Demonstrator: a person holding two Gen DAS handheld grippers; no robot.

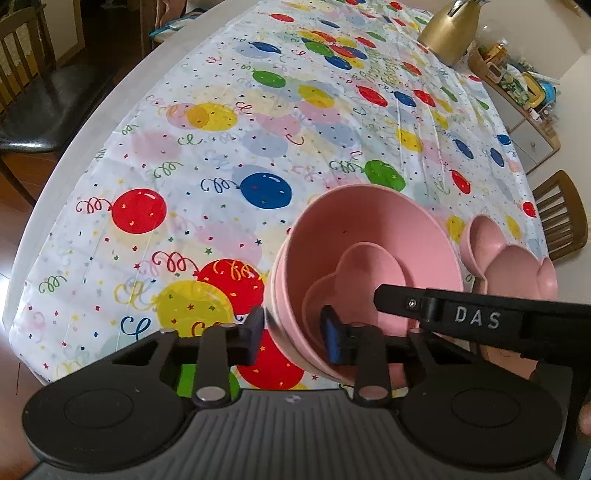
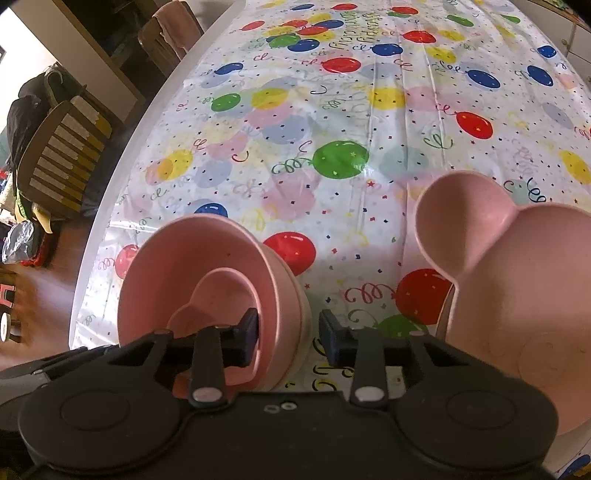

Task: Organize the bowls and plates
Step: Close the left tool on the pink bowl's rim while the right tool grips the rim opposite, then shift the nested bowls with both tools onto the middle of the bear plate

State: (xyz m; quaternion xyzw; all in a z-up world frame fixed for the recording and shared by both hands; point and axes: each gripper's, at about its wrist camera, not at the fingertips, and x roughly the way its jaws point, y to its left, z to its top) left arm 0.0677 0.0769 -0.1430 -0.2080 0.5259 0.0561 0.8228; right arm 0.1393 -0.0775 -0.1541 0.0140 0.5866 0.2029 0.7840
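Note:
A stack of round pink bowls (image 1: 369, 236) (image 2: 192, 251) stands near the table's front edge, with a small pink lobed dish (image 1: 369, 273) (image 2: 221, 295) lying inside the top bowl. My left gripper (image 1: 293, 330) straddles the stack's left wall, one pad outside and one inside, shut on it. My right gripper (image 2: 288, 332) straddles the opposite wall the same way, shut on it; one of its black fingers (image 1: 399, 299) reaches into the bowl in the left wrist view. A pink bear-shaped plate (image 1: 517, 266) (image 2: 517, 277) lies just right of the stack.
A balloon-print tablecloth (image 1: 221, 166) (image 2: 332, 110) covers the table. A gold kettle (image 1: 447, 33) stands at the far right corner. Wooden chairs (image 1: 37, 92) (image 1: 561, 218) (image 2: 62, 147) flank the table, and a cluttered sideboard (image 1: 517, 81) lies beyond.

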